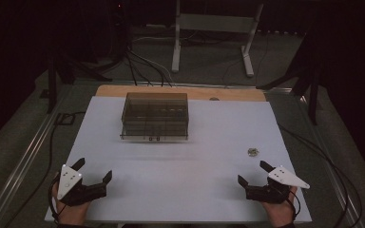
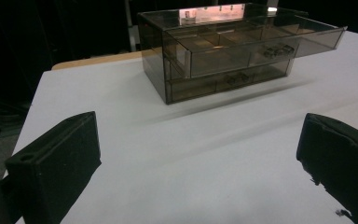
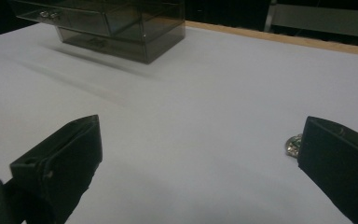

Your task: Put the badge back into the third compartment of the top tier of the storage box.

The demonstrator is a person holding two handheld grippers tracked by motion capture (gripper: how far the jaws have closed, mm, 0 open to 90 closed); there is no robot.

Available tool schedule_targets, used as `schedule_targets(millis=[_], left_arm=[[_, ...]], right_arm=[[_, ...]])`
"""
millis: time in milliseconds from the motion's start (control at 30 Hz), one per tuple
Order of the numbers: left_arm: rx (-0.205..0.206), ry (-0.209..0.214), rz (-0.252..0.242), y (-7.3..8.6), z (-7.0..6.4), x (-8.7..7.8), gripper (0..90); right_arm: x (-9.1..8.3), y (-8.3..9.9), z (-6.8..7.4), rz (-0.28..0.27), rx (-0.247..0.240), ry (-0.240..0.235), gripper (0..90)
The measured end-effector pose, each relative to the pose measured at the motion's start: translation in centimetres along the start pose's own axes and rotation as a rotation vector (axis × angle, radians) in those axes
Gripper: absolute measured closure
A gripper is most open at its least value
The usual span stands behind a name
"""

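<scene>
A smoky transparent drawer box (image 1: 155,116) stands at the far middle of the white table (image 1: 180,161); its top drawer (image 2: 261,44) is pulled out and holds small dark items. A small shiny metal object (image 1: 252,152) lies on the table at the right, also seen beside my right jaw (image 3: 292,145). My left gripper (image 1: 95,170) rests open near the front left corner, nothing between its jaws. At the front right my right gripper (image 1: 254,172) is open too, the shiny object a little beyond it.
A wooden strip (image 1: 180,91) runs along the table's far edge. Behind it stand a white metal frame (image 1: 213,28) and black stands with cables on the floor (image 1: 142,64). A cable (image 1: 323,156) trails off the right side.
</scene>
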State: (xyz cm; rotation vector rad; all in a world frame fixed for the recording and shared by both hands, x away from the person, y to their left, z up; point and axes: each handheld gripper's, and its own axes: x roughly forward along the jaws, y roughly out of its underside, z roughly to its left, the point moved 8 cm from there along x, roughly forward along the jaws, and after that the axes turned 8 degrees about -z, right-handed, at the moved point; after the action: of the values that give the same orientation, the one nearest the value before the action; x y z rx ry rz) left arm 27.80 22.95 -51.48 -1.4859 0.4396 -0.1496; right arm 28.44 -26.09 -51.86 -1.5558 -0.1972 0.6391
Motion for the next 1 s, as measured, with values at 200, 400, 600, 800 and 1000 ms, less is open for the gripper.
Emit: schedule_targets(millis=[200,400,600,800,1000], left_arm=[[-0.001,-0.004,0.001,0.1,0.0,0.2,0.4],[-0.004,-0.007,-0.004,0.0,0.0,0.2,0.4],[-0.006,-0.006,0.002,0.2,0.0,0.4,0.4],[-0.001,-0.001,0.002,0.2,-0.2,0.6,0.4],[0.000,-0.005,0.000,0.2,-0.1,0.6,0.4]], right_arm=[[0.2,-0.8,-0.4,0.019,-0.012,0.017,0.2],[0.4,-1.3,-1.3,0.047,-0.020,0.052,0.2],[0.8,-2.1,-2.0,0.053,-0.034,0.067,0.0],[1.2,-2.4,-2.3,0.055,-0.044,0.076,0.0],[1.6,-2.1,-2.8,0.069,-0.044,0.092,0.0]])
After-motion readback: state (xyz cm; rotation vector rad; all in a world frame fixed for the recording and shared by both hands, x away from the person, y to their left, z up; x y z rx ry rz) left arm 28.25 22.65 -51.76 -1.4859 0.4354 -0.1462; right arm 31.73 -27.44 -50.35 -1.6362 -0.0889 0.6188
